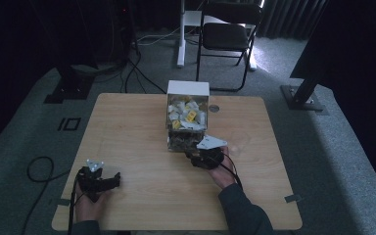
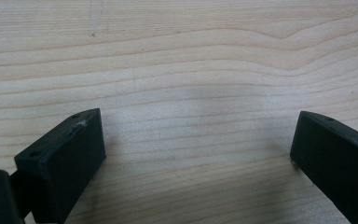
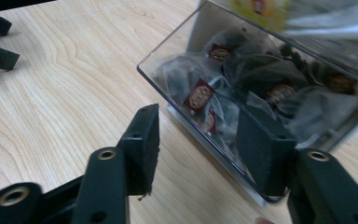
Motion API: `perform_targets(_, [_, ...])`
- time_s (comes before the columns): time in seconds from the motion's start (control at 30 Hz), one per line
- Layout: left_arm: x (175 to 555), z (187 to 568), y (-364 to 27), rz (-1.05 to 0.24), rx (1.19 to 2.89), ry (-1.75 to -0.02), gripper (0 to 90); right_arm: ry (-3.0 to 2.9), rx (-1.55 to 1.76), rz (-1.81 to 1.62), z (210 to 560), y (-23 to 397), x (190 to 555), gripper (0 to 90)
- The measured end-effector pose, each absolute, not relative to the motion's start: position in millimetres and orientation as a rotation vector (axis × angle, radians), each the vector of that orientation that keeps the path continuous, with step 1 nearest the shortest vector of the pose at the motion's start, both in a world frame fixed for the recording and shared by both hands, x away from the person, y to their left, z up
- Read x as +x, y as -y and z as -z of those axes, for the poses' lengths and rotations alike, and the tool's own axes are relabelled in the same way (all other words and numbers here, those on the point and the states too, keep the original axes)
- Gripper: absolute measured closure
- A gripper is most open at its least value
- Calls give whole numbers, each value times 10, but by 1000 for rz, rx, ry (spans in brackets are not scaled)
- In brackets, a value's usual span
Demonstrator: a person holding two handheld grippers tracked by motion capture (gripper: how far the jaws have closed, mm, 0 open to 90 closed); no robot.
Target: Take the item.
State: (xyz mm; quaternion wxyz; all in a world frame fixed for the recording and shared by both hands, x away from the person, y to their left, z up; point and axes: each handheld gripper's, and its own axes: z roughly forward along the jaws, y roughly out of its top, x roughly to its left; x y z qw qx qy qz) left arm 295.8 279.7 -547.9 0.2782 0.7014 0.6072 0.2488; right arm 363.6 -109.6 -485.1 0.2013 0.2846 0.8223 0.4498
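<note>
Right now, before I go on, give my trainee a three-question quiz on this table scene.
1. True or false: the left gripper holds a tea bag.
2. Which of the clear box's compartments lies nearer the right gripper: A) the one with dark tea bags, B) the one with the pale, yellow-tagged packets?
3. What lies between the left gripper's jaws in the left gripper view?

Key
1. False; its jaws stand open.
2. A.
3. Bare wooden table.
</note>
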Motion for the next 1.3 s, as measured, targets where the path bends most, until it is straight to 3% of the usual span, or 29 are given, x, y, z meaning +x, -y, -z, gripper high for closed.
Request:
perform_targets(0.37, [2958,5479,-2797,-668,1882,-1630,35,-2374,792,-1221,4936,912,3764,598])
perform_targets(0.77, [2958,5480,-2796,-669,1881,-1630,35,-2438,708,-1207,4908,926,3633,674])
perform_targets(1.2, [2958,5480,-2796,-669,1881,-1630,35,-2308,782,-1254,4807,792,3641,544])
perform_targets(1.3, [2959,5480,-2797,-669,1882,-1629,35,-2311,795,-1238,4804,725,3663,571])
